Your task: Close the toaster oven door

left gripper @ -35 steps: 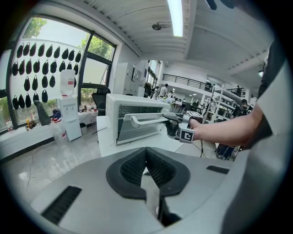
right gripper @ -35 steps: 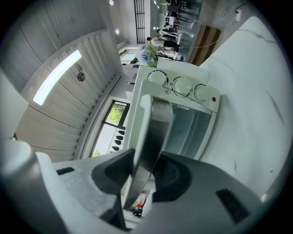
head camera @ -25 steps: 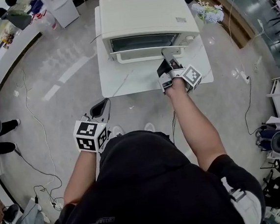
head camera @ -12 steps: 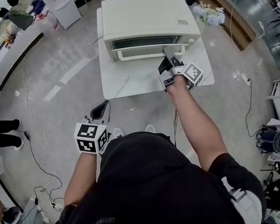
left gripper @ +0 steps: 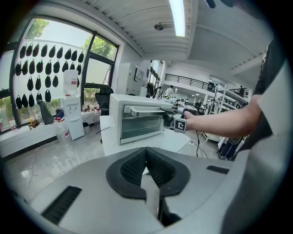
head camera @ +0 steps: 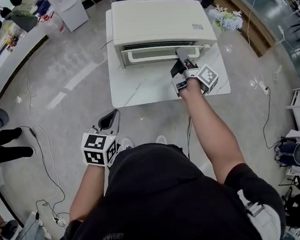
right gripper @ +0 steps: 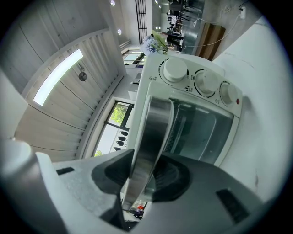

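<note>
A cream toaster oven point(head camera: 156, 21) stands on a small white table point(head camera: 141, 86). Its glass door is tilted up near the oven front, with a narrow gap at the top. My right gripper point(head camera: 180, 62) is shut on the right end of the metal door handle point(right gripper: 153, 132), and the bar runs between both pads. Three knobs point(right gripper: 176, 69) show beside the door in the right gripper view. My left gripper point(head camera: 109, 118) hangs low by my torso, well short of the table, shut on nothing. From there the oven point(left gripper: 137, 121) is seen across the floor.
A bunch of flowers point(head camera: 224, 14) lies at the table's far right corner. A water dispenser point(head camera: 65, 6) stands at the back left. Cables trail over the floor, and another person's feet point(head camera: 7, 144) are at the left. Shelving stands at the right edge.
The right gripper has moved up and toward the oven with the handle, swinging the door from half lowered to nearly upright. The left gripper has stayed put.
</note>
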`<state>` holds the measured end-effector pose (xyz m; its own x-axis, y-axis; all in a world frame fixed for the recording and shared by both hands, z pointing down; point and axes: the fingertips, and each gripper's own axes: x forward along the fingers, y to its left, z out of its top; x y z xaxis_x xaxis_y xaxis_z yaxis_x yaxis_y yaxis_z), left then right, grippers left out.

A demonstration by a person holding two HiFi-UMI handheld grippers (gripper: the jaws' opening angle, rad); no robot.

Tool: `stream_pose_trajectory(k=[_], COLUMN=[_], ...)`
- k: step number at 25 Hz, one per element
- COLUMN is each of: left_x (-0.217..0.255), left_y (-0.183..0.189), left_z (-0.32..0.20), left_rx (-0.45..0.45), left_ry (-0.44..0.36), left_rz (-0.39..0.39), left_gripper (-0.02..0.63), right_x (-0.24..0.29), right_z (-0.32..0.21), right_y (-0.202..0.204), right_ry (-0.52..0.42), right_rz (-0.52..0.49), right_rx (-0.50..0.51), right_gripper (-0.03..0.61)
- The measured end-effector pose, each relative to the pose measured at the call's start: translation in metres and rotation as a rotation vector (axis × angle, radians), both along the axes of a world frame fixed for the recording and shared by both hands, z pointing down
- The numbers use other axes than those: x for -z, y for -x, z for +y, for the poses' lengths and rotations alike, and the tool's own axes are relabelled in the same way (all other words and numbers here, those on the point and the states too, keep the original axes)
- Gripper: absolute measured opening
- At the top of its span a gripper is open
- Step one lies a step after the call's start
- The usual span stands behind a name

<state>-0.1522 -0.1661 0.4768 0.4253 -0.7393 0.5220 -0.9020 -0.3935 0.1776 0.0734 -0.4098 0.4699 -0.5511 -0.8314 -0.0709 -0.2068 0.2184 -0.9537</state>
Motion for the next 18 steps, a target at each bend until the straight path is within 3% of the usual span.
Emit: stream_pose_trajectory(k=[18], left_x=[0.000], left_y=[0.004], left_z=[-0.005], left_rx=[0.002], left_ry=[-0.001], left_rz=[-0.002], left_gripper=[0.002], right_x=[0.008], right_z=[-0.020], right_y=[0.004], right_ry=[-0.005], right_rz=[-0.003], right_rx=[-0.007], right_gripper=[0.124])
